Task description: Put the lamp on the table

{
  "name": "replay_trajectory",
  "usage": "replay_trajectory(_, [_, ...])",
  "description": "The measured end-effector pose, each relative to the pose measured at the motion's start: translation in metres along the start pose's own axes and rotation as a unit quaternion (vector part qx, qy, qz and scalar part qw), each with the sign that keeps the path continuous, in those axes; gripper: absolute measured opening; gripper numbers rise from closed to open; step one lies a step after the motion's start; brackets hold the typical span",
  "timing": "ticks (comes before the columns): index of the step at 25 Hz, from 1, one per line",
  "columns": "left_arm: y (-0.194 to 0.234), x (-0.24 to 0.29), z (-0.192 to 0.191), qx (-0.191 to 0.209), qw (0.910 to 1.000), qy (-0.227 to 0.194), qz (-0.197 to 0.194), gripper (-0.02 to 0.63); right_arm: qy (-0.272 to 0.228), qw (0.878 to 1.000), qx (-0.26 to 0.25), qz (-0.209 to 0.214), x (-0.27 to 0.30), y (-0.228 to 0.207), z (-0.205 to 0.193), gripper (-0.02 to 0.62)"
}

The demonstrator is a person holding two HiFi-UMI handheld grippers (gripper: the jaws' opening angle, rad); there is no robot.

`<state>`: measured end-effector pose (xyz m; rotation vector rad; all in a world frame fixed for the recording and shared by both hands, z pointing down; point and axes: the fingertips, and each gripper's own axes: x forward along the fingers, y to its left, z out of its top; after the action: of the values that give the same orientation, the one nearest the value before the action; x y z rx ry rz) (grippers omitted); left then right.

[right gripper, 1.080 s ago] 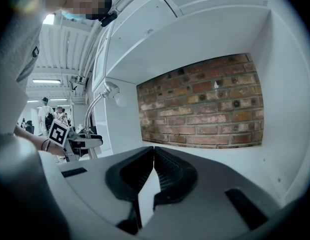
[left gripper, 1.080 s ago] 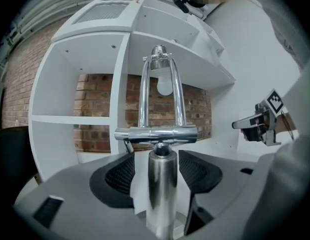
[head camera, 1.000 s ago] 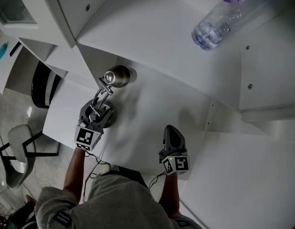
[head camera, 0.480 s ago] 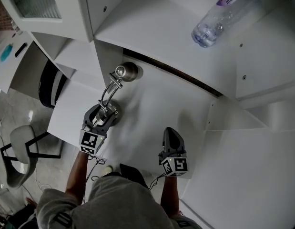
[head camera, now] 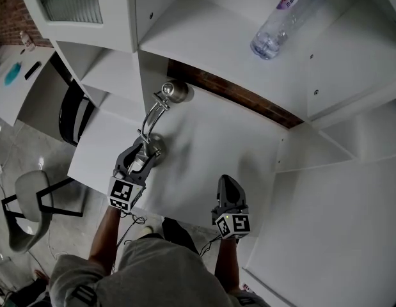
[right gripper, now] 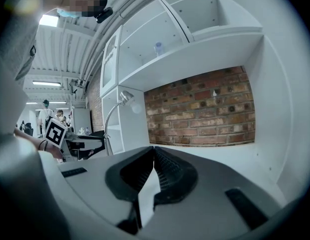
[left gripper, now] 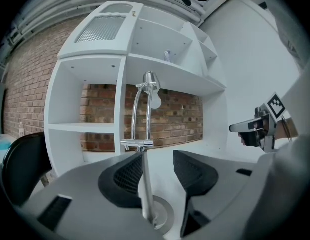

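A chrome desk lamp [head camera: 154,112] stands upright on the white table [head camera: 204,146], its round base [head camera: 153,149] near the table's left edge and its head [head camera: 176,93] by the shelf unit. My left gripper [head camera: 142,153] is at the base, and its jaws are closing. In the left gripper view the thin stem [left gripper: 143,184] rises between the jaws of the left gripper [left gripper: 157,173], right beside the left pad with a gap to the right pad. My right gripper [head camera: 228,183] rests low over the table's front edge, shut and empty, jaws together [right gripper: 153,165].
A clear plastic bottle [head camera: 279,19] lies on the shelf above the table. A brick wall [right gripper: 200,109] backs the table niche. White shelf compartments [head camera: 114,69] stand to the left. A black chair [head camera: 71,115] and a grey chair [head camera: 23,204] are on the floor at left.
The head view has shifted, so the shelves and bottle sit differently in frame. My left gripper stays at the lamp's base and the right gripper keeps its place.
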<state>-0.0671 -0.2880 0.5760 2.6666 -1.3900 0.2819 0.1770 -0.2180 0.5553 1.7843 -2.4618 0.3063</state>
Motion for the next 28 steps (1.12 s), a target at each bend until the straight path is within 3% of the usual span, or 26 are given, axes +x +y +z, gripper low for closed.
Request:
replay_trajectory(12, [-0.021, -0.05, 0.025, -0.004, 0.9997, -0.026, -0.002, 0.063, -0.015, 1.0, 0.002, 0.009, -0.023, 0.031, 0.005, 0.023])
replay_trajectory(28, [-0.061, -0.114, 0.028, -0.018, 0.9985, -0.028, -0.043, 0.011, -0.032, 0.999, -0.006, 0.019, -0.068, 0.084, 0.006, 0.023])
